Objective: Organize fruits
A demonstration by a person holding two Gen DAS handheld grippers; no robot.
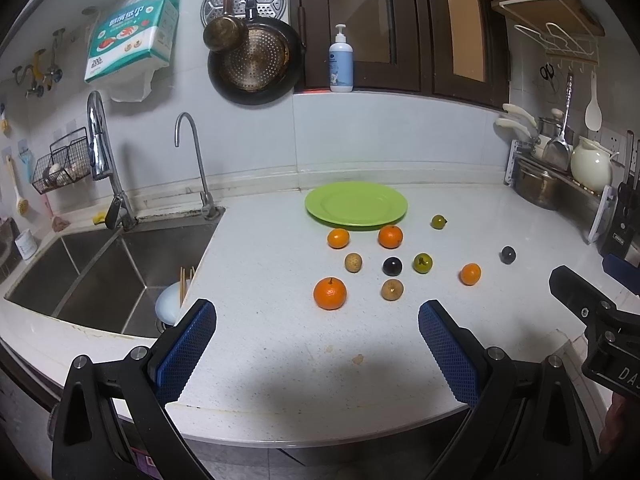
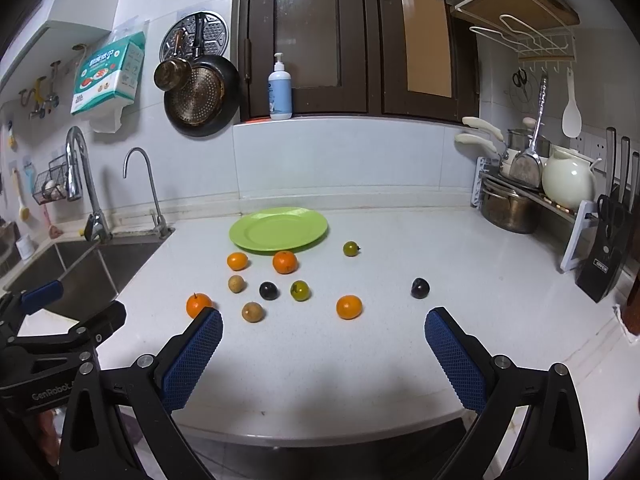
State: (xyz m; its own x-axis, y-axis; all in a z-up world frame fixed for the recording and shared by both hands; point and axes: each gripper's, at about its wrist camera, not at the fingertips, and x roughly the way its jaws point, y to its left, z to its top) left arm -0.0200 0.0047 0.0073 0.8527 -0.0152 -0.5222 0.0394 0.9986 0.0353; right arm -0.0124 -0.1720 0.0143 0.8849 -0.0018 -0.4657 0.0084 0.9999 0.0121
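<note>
Right wrist view: your right claw (image 2: pixel 323 334) gapes wide and empty above the worktop (image 2: pixel 360 368). Its left finger (image 2: pixel 192 356) cuts off the lower edge of the stemmed orange (image 2: pixel 199 305), stem up. Ahead lie the loose fruits, the plate (image 2: pixel 256 246) beyond them; a plum (image 2: pixel 420 288) sits ahead to the right. Your left claw (image 1: pixel 317 332) is also wide and empty, the same orange (image 1: pixel 330 293) just ahead between its fingers. At the left edge, the other claw shows only partly. The round fruits show no clear long axis.
</note>
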